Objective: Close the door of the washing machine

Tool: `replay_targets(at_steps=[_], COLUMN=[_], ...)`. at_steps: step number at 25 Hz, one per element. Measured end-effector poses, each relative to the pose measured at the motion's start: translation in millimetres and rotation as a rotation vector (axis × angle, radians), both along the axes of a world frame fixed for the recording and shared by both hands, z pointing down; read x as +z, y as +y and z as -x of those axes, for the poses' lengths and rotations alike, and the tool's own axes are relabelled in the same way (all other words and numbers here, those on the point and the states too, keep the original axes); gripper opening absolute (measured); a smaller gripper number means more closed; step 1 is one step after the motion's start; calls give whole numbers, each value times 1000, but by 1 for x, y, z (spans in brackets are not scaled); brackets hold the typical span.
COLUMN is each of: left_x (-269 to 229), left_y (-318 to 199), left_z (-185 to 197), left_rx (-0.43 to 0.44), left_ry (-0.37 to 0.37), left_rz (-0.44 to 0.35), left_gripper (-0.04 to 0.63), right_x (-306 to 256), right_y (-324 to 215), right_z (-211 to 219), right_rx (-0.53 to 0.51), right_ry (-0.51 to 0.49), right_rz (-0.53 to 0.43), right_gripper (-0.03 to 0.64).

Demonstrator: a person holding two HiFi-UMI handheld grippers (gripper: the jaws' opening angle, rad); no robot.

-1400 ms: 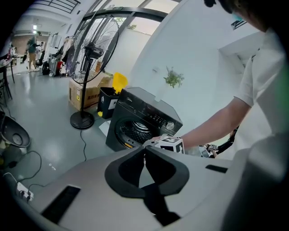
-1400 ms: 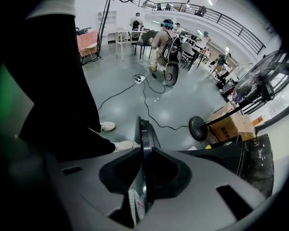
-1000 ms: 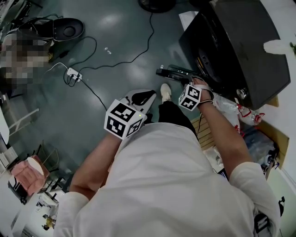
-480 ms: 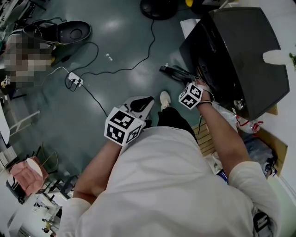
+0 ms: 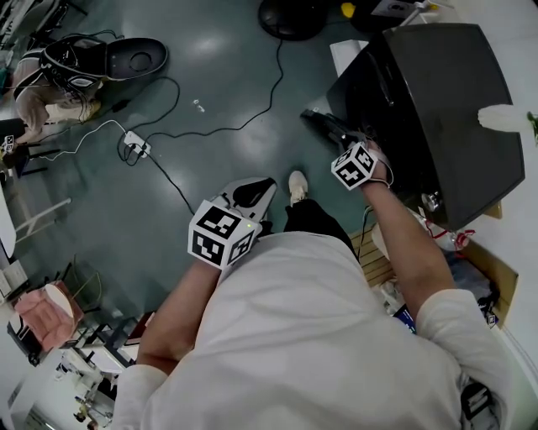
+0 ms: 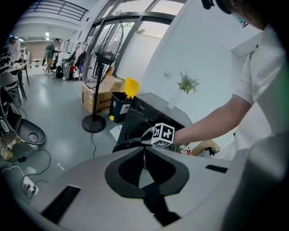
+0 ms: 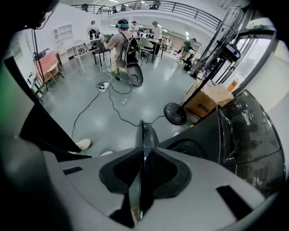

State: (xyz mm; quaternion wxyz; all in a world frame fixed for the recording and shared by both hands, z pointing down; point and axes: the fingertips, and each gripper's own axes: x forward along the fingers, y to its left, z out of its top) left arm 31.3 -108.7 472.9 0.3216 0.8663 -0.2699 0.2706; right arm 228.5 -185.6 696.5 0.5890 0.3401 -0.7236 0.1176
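1. While looking down from the head view, find the black washing machine (image 5: 454,101) at the upper right of the frame, standing on a grey-green floor (image 5: 210,84).
2. Find its door (image 5: 324,124) swung out at the cabinet's left side, right of centre in the upper half, dark and seen nearly edge-on.
3. Right gripper (image 5: 336,138): clamped on that door. In the right gripper view, see the thin dark rim rising at frame centre between the two pads (image 7: 159,168), pressed from both sides.
4. Same view: round drum opening (image 7: 187,146) just right of the door, machine top filling the right edge.
5. Left gripper (image 5: 256,191): at frame centre in the head view, pointing up the frame, well apart from the machine. In the left gripper view, see the jaw tips met at centre, holding nothing.
6. Also from the left gripper view: right hand's marker cube (image 6: 163,134) at the machine front, just above the closed tips.
7. On the floor, head view: white shoe (image 5: 297,185) near centre, power strip (image 5: 134,140) at left, black cable (image 5: 227,128) trailing toward a fan base (image 5: 290,13) at the top edge.
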Motion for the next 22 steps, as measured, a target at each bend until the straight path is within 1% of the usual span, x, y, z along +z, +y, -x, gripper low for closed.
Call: replay_targets(at_steps=[9, 22], left_x=[5, 11], left_y=[-11, -17], left_z=[-1, 1], left_rx=[-24, -17], left_ry=[-4, -39], left_rz=[6, 22], left_gripper=[21, 21], right_x=[2, 1], right_y=[-30, -61], right_z=[-33, -73], right_rx=[109, 294], right_ry=[37, 66], right_rz=[-54, -125], right_gripper=[80, 80])
